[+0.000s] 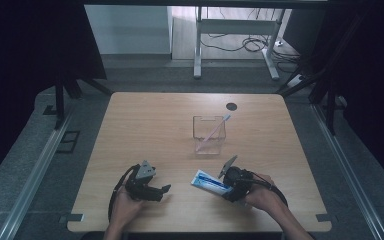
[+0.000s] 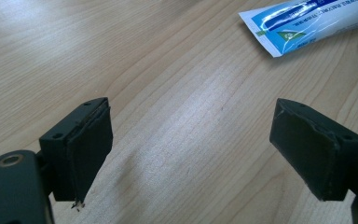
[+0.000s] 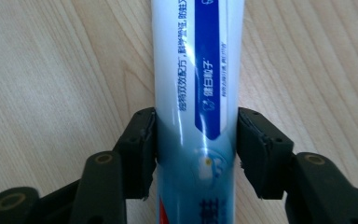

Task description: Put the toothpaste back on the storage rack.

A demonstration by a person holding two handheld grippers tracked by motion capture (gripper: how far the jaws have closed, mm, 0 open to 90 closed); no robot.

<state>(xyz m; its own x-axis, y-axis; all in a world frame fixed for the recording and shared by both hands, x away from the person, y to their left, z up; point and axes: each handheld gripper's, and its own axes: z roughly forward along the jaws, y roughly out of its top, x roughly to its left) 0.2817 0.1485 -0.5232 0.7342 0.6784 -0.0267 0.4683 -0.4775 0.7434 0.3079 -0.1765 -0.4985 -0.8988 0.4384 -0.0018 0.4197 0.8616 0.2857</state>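
- The toothpaste tube [image 3: 196, 93] runs up the middle of the right gripper view, white and blue, with lines of Chinese characters printed along its length; the type is too small and tilted for me to read it with confidence
- Low on the tube there is a round pale emblem on the blue fade, and a sliver of red at the bottom edge
- The right gripper [image 3: 196, 149] has both black jaws pressed against the tube's sides, clamped on it
- In the high view that same right gripper [image 1: 230, 181] sits lower right of centre, the tube [image 1: 211, 181] pointing left from it across the wooden table [image 1: 145, 115]
- In the left gripper view the tube's flat crimped end [image 2: 279, 35] lies at the upper right, blue and white with a small green mark, writing blurred
- The left gripper [image 2: 191, 149] has its jaws spread wide with bare wood between them; in the high view it [image 1: 166, 189] sits lower left
- A clear plastic container [image 1: 209, 136] stands mid-table, holding one pink and white toothbrush [image 1: 215, 129] leaning toward its upper right corner
- A dark round hole [image 1: 231, 106] marks the table's far edge
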